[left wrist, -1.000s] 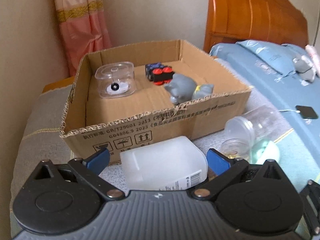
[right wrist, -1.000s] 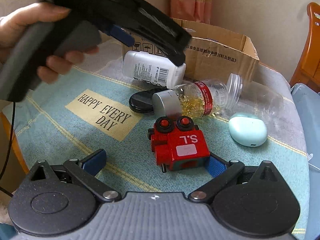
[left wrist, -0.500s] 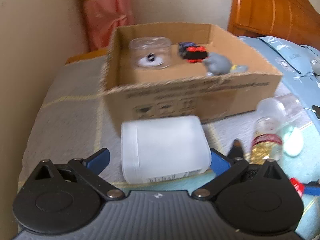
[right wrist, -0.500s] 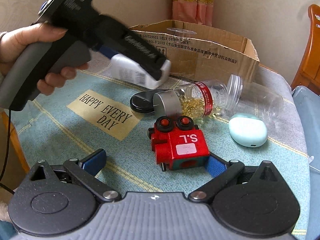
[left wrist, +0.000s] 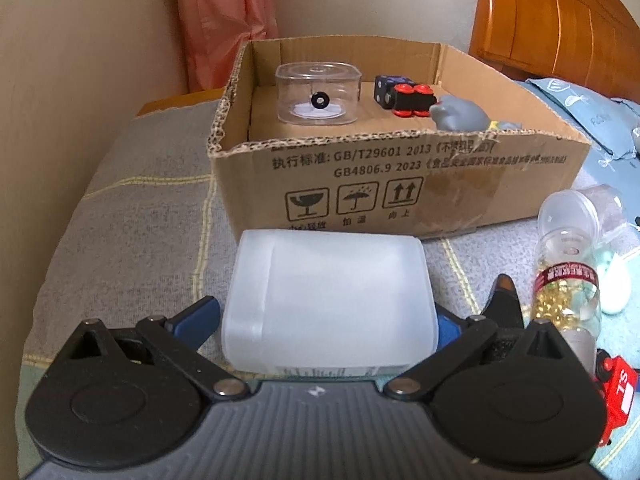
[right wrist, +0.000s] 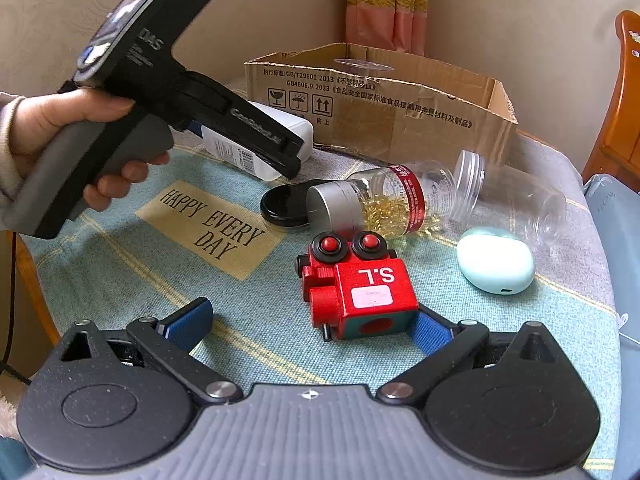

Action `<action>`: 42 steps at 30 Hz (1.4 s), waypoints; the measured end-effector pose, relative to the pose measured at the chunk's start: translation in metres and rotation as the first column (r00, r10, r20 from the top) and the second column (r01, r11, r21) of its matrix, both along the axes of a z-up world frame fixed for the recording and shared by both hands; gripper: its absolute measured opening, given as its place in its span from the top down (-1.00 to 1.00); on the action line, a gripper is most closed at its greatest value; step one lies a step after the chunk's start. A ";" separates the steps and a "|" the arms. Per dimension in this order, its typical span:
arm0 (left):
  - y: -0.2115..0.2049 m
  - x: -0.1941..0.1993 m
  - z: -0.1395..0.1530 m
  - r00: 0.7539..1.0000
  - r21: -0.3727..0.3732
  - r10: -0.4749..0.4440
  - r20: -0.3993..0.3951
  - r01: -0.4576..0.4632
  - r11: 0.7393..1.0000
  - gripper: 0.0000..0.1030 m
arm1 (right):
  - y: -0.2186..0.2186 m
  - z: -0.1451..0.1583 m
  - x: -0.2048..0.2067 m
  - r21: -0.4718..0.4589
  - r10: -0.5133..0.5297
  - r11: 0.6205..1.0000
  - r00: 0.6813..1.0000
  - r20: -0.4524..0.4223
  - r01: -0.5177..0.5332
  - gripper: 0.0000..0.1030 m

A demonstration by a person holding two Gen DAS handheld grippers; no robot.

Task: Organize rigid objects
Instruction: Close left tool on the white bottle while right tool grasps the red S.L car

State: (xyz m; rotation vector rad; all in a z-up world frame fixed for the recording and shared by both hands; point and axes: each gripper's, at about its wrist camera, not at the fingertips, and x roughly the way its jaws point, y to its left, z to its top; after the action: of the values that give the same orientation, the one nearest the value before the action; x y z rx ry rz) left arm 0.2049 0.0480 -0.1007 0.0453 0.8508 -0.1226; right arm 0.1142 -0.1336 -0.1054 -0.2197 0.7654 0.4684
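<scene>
A white plastic bottle (left wrist: 328,300) lies on its side on the cloth between the fingers of my left gripper (left wrist: 326,320), whose blue pads stand at its two sides; it also shows in the right wrist view (right wrist: 256,148). The cardboard box (left wrist: 400,176) stands just behind it and holds a clear case (left wrist: 318,94), a dark toy with red wheels (left wrist: 404,94) and a grey figure (left wrist: 460,116). My right gripper (right wrist: 308,326) is open, low over the cloth, with a red toy train (right wrist: 360,284) against its right pad.
A pill jar with gold capsules (right wrist: 384,200), a black round lid (right wrist: 284,206), a clear empty jar (right wrist: 516,192) and a pale green case (right wrist: 496,260) lie on the table cloth (right wrist: 120,264). A wooden bed frame (left wrist: 552,28) stands to the right.
My left gripper has swung left and lowered, bringing the white bottle down onto the cloth in front of the box. My right gripper and the red train have barely moved.
</scene>
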 end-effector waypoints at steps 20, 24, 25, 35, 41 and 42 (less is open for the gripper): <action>0.005 -0.003 -0.001 1.000 -0.002 -0.009 0.013 0.009 1.000 -0.99 | -0.003 0.000 0.027 0.002 0.100 0.995 0.995 0.007 -0.100 -1.00; 0.004 0.001 0.000 1.000 0.000 -0.022 0.004 0.022 1.000 -0.99 | 0.001 0.002 0.021 -0.003 0.123 0.992 0.992 -0.007 -0.123 -1.00; 0.003 0.002 -0.001 1.000 0.001 -0.030 0.002 0.030 1.000 -0.99 | 0.002 0.002 0.019 -0.004 0.125 0.992 0.992 -0.009 -0.125 -1.00; -0.007 0.002 0.000 0.994 0.000 -0.107 0.033 0.107 0.994 -0.76 | 0.005 0.004 0.017 -0.009 0.107 0.994 0.994 -0.018 -0.107 -1.00; -0.003 0.001 0.002 0.993 -0.001 -0.114 0.037 0.114 0.994 -0.61 | 0.002 0.006 0.020 -0.018 0.090 0.996 0.996 -0.028 -0.091 -0.99; -0.003 0.001 0.002 0.993 -0.001 -0.114 0.036 0.114 0.993 -0.61 | 0.000 0.007 0.020 -0.019 0.084 0.996 0.996 -0.028 -0.084 -0.94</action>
State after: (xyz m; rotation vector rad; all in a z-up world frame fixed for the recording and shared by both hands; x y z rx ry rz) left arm 0.2055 0.0449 -0.0983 0.0934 0.8120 -0.2296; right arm 0.1345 -0.1337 -0.0989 -0.2651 0.7896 0.5445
